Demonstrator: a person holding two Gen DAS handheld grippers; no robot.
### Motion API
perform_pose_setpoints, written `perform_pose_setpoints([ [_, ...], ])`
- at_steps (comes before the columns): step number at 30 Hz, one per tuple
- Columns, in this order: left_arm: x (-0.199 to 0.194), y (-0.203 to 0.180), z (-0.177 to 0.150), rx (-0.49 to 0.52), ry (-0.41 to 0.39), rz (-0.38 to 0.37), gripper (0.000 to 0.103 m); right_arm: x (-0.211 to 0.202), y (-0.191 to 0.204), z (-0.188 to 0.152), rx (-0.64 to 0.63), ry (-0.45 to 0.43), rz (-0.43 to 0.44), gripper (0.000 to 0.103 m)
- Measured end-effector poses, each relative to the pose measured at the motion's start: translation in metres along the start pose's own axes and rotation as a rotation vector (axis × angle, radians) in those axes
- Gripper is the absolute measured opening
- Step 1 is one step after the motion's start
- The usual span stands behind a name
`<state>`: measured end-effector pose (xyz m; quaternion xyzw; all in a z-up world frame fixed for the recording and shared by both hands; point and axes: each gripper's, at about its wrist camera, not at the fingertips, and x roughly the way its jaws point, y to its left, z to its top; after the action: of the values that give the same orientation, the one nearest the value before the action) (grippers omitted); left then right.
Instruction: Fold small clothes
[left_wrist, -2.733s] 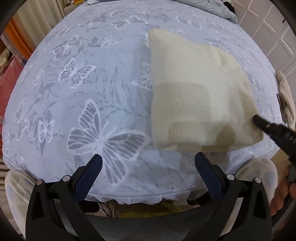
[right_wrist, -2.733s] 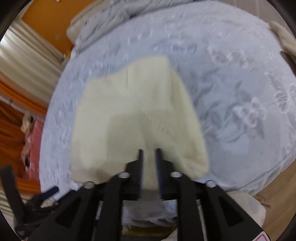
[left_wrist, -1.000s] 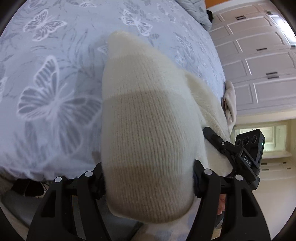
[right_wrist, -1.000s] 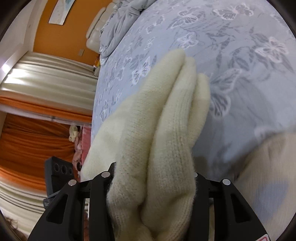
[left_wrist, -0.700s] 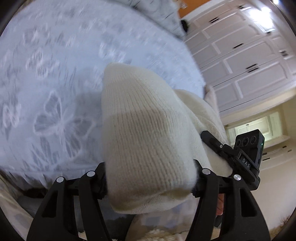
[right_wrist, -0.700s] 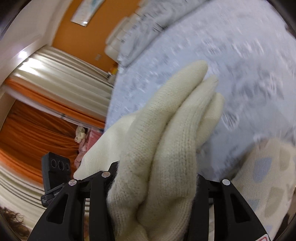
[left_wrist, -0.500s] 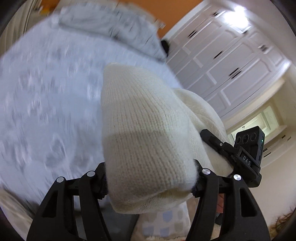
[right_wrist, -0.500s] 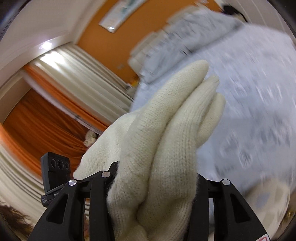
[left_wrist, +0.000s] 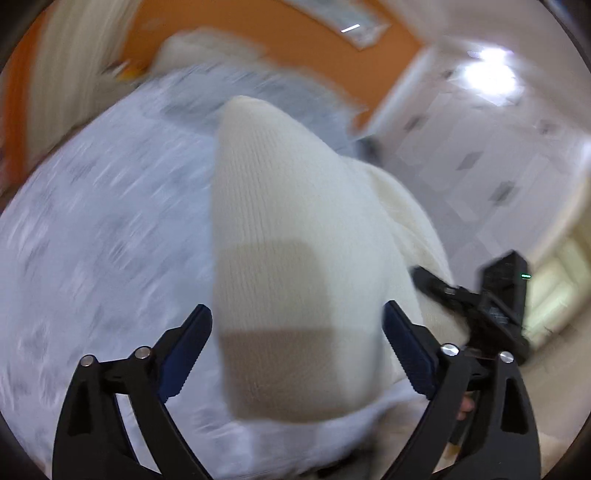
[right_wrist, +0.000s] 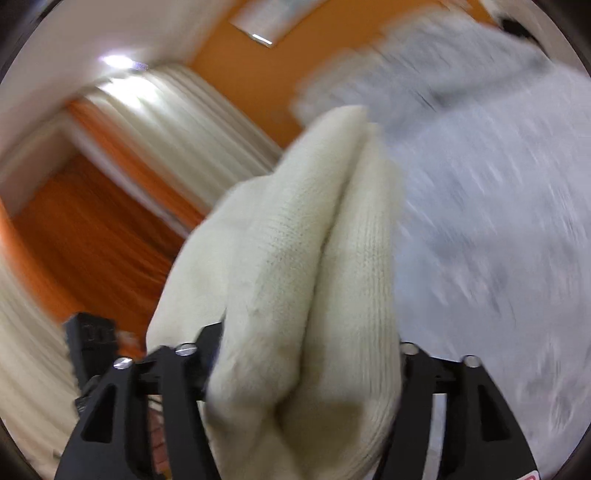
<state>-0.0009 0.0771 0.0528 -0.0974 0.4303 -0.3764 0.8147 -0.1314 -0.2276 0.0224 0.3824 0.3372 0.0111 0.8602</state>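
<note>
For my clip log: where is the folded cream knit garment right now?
The cream knit garment is off the bed, between the open left gripper's fingers and bunched in the right gripper.

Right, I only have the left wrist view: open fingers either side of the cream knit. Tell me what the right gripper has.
Observer: The right gripper is packed with the knit, doubled into two thick folds side by side.
Operator: Check its fingertips.
Observer: Buried in the wool; only the black finger bases show at either side.
Operator: Say what's behind it on the left.
Observer: An orange curtain, blurred.
</note>
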Motion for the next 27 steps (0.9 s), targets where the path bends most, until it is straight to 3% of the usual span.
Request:
perform_pose_setpoints([
  [1, 0.026, 0.033, -0.019, -0.069, 0.085, 0.044, 0.09, 0.021, -0.029, -0.021, 0.074, 0.061, -0.079, 0.063],
  [3, 0.051, 0.077, -0.051, -0.201, 0.187, 0.112, 0.082, 0.029, -0.054, -0.046, 0.157, 0.097, -0.095, 0.063],
  [5, 0.053, 0.107, -0.076, -0.291, 0.21, 0.128, 0.082, 0.027, -0.065, -0.064, 0.178, 0.104, -0.112, 0.063],
  [10, 0.055, 0.105, -0.067, -0.272, 0.19, 0.164, 0.085, 0.045, -0.056, -0.05, 0.09, 0.14, -0.213, 0.063],
  [12, 0.072, 0.101, -0.058, -0.269, 0.207, 0.173, 0.095, 0.063, -0.065, -0.045, 0.115, 0.166, -0.245, 0.069],
  [16, 0.113, 0.111, -0.071, -0.375, 0.29, 0.144, 0.095, 0.085, -0.083, -0.051, 0.199, 0.203, -0.241, 0.07],
  [17, 0.119, 0.114, -0.076, -0.394, 0.302, 0.148, 0.091, 0.089, -0.082, -0.052, 0.191, 0.209, -0.242, 0.067],
  [19, 0.127, 0.115, -0.078, -0.397, 0.304, 0.11, 0.063, 0.09, -0.068, -0.05, 0.139, 0.23, -0.233, 0.028],
  [21, 0.122, 0.109, -0.073, -0.369, 0.305, 0.12, 0.051, 0.082, -0.042, -0.044, 0.063, 0.192, -0.206, 0.023],
  [24, 0.104, 0.102, -0.055, -0.286, 0.287, 0.156, 0.044, 0.063, -0.004, -0.032, -0.046, 0.127, -0.146, 0.022],
  [27, 0.099, 0.108, -0.057, -0.244, 0.3, 0.202, 0.043, 0.082, -0.026, -0.04, -0.034, 0.211, -0.221, 0.022],
])
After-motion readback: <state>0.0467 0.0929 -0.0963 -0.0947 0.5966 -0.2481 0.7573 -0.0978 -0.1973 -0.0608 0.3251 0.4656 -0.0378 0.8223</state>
